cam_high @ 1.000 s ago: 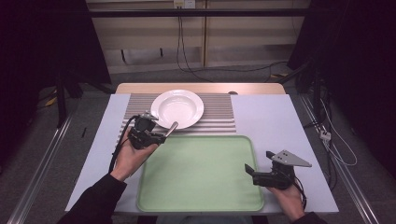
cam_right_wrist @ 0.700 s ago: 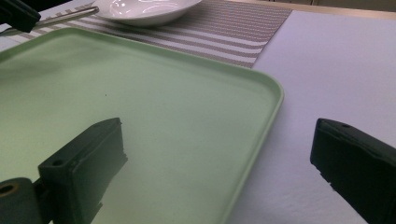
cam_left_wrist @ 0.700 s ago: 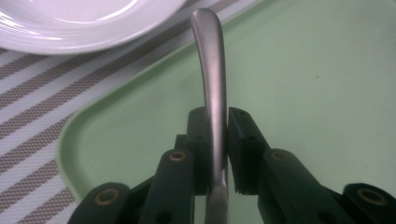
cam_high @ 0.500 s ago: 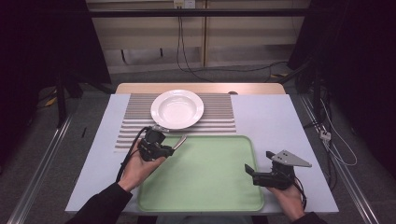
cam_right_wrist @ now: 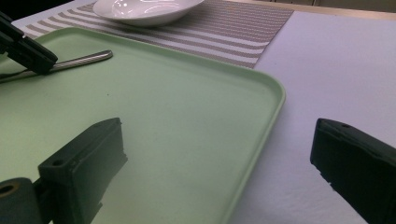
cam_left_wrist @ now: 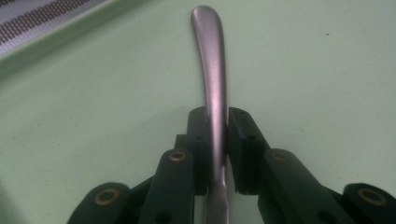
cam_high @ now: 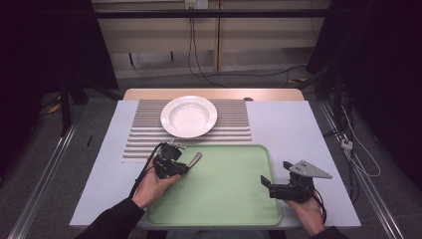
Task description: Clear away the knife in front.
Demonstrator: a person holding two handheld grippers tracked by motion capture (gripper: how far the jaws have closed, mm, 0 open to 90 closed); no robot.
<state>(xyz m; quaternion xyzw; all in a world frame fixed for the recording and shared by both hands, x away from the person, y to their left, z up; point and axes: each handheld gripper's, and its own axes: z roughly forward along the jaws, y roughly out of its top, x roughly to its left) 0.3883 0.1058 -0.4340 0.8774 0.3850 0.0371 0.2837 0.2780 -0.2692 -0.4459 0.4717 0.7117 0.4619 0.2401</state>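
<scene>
We see a green tray (cam_high: 224,194) on a pale tabletop (cam_high: 293,129), with a striped mat (cam_high: 234,122) beyond it and a white plate (cam_high: 189,116) resting on the mat. From above, the left gripper (cam_high: 180,167) sits over the tray's near-left corner, held in the person's left hand (cam_high: 152,184), and its jaws are clamped on a metal utensil handle (cam_high: 194,159) that sticks out toward the middle of the tray. In the left gripper view the handle (cam_left_wrist: 212,79) runs straight up between the two black jaws, which press on it from both sides, and its rounded end hangs over the green tray floor (cam_left_wrist: 327,70); we cannot tell what kind of utensil it is, since the other end is hidden behind the gripper. The tray's rim and a strip of the mat (cam_left_wrist: 42,23) show at the upper left of that view. The right gripper (cam_high: 268,186) rests at the tray's right edge, near its near corner, held in the right hand (cam_high: 308,211), with its jaws standing wide apart and nothing between them. In the right gripper view one jaw lies over the tray (cam_right_wrist: 187,116) and the other over the bare tabletop (cam_right_wrist: 336,70), straddling the tray's rim, and farther off we see the handle (cam_right_wrist: 84,59), the left gripper's jaws at the left edge, and the plate (cam_right_wrist: 144,9) on the mat (cam_right_wrist: 243,28).
</scene>
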